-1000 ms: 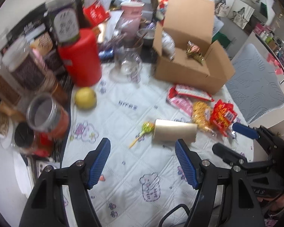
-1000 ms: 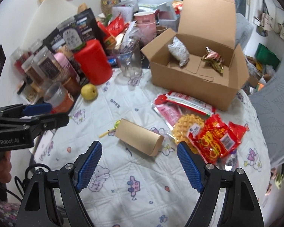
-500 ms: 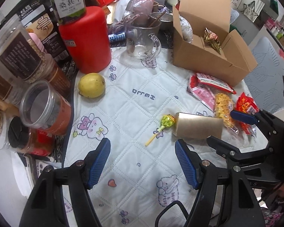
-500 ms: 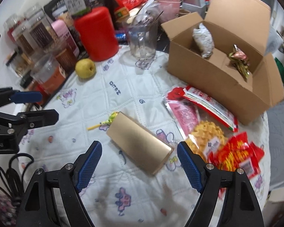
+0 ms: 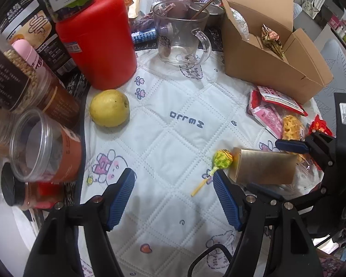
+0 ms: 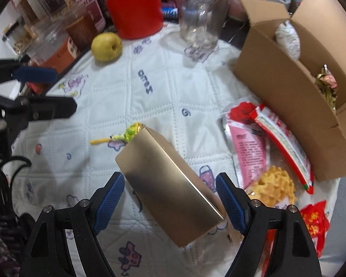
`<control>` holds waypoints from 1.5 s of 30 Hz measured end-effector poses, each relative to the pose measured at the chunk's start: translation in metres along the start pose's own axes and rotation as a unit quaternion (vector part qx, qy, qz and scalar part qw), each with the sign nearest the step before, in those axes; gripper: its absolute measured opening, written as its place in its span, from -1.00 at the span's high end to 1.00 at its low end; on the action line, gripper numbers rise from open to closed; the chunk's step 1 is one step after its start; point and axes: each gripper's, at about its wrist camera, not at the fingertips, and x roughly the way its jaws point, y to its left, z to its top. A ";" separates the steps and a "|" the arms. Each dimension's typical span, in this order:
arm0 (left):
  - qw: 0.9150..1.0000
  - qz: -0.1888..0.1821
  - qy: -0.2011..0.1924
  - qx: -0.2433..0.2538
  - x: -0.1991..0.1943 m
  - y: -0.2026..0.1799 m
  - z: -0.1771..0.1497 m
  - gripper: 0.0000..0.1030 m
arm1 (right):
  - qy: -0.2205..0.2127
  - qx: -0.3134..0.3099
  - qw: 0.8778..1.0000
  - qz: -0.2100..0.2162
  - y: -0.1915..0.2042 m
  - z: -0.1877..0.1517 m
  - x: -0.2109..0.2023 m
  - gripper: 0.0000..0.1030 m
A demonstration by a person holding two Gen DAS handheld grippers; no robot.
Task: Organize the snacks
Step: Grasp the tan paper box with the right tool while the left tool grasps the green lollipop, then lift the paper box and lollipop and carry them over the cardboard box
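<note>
A gold box (image 6: 170, 184) lies on the white quilted cloth, between the open fingers of my right gripper (image 6: 169, 198); the pads stand apart from its sides. It also shows in the left wrist view (image 5: 264, 167). A yellow-green lollipop (image 5: 221, 160) lies against the box's far end. My left gripper (image 5: 174, 196) is open and empty above bare cloth, left of the lollipop. An open cardboard box (image 6: 295, 87) at the right holds two wrapped snacks. Red and pink snack packets (image 6: 263, 138) and a yellow snack (image 6: 274, 188) lie in front of it.
A yellow pear (image 5: 109, 108), a red canister (image 5: 96, 37), a glass mug (image 5: 180, 39) and several jars (image 5: 46, 147) crowd the left and back. The cloth's edge (image 5: 83, 115) runs down the left side.
Both grippers have moved forward and lower toward the table. The right gripper now straddles the gold box, which was further ahead of it before. Nothing was taken hold of.
</note>
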 end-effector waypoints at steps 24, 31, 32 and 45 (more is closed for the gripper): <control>0.996 -0.051 0.001 0.074 0.032 -0.042 0.002 -0.37 | 0.017 0.135 0.990 0.031 -0.025 -0.045 -0.024 0.07; 0.994 -0.068 0.017 0.084 0.054 -0.054 0.004 -0.29 | 0.017 0.161 0.986 0.033 -0.032 -0.050 -0.023 0.08; 0.994 -0.069 0.018 0.086 0.057 -0.056 0.004 -0.22 | 0.017 0.162 0.986 0.033 -0.032 -0.051 -0.024 0.08; 0.992 -0.058 0.028 0.113 0.066 -0.071 0.005 0.51 | 0.014 0.173 0.984 0.035 -0.038 -0.063 -0.033 0.08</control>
